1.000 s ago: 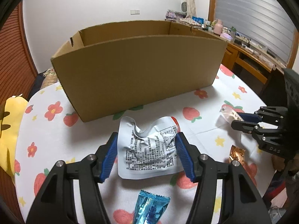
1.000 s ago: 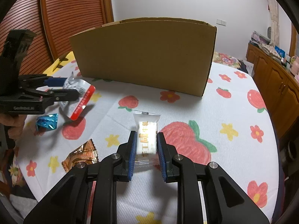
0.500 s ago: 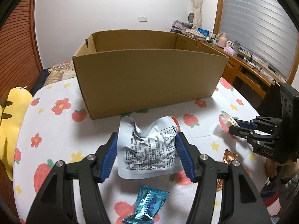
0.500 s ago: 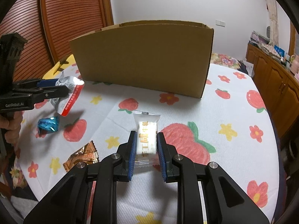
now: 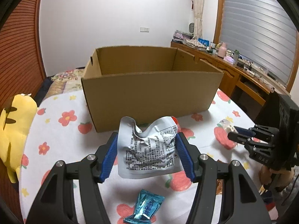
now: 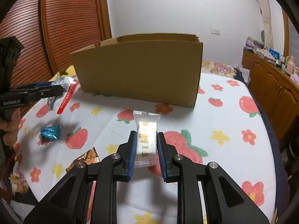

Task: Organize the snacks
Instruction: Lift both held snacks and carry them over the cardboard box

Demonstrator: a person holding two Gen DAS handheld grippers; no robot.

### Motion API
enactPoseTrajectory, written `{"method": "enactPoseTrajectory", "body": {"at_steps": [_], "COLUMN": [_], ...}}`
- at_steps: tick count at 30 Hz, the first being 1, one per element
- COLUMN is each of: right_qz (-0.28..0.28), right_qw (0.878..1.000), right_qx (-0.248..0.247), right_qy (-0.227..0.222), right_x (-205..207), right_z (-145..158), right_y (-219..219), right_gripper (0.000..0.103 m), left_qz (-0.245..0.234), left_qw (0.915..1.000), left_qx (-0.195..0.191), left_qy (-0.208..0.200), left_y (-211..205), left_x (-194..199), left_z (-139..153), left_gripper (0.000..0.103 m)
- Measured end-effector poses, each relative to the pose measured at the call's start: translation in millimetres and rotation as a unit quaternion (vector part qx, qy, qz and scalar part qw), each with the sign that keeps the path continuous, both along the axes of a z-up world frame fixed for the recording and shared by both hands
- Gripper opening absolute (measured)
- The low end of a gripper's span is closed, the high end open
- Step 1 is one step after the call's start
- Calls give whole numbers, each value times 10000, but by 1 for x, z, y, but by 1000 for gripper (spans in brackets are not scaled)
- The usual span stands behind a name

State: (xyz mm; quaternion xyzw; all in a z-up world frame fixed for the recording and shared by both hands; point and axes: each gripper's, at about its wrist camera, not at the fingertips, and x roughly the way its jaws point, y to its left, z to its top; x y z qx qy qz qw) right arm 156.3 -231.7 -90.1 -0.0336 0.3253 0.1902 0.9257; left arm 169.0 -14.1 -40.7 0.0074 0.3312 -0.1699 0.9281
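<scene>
My left gripper (image 5: 147,141) is shut on a crumpled silver snack pouch (image 5: 149,149) with a red edge, held above the tablecloth in front of the open cardboard box (image 5: 151,93). In the right wrist view the same gripper (image 6: 56,88) and the pouch (image 6: 65,91) are at the left of the box (image 6: 138,72). My right gripper (image 6: 145,138) is shut on a white wrapped snack (image 6: 146,133), lifted above the table. It also shows at the right of the left wrist view (image 5: 231,133).
A blue wrapped candy (image 5: 144,208) and a copper-coloured wrapper (image 6: 84,158) lie on the strawberry-print tablecloth (image 6: 224,112). A yellow plush toy (image 5: 13,130) sits at the table's left edge. A wooden desk (image 5: 233,69) with clutter stands at the right.
Both grippers have risen with their snacks. The box's inside now shows in the left wrist view. The left gripper has moved closer to the box.
</scene>
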Motion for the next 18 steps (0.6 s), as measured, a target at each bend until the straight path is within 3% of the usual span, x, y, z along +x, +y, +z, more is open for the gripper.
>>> {"method": "enactPoseTrajectory", "body": {"at_steps": [8, 18], "right_qz": [-34, 75], "right_qw": [9999, 9958], "right_qx": [-50, -249], "right_qy": [-136, -883], "right_x": [2, 14], "right_z": [20, 97], "right_y": [2, 9], "right_gripper": [20, 20], "left_qz": [-43, -78], "left_qw": [9993, 9969], "left_qx": [79, 145], "left_qy": [-360, -775], "left_y": [-5, -7], "left_x": [3, 13], "left_z": [29, 69], "left_gripper": [60, 60]}}
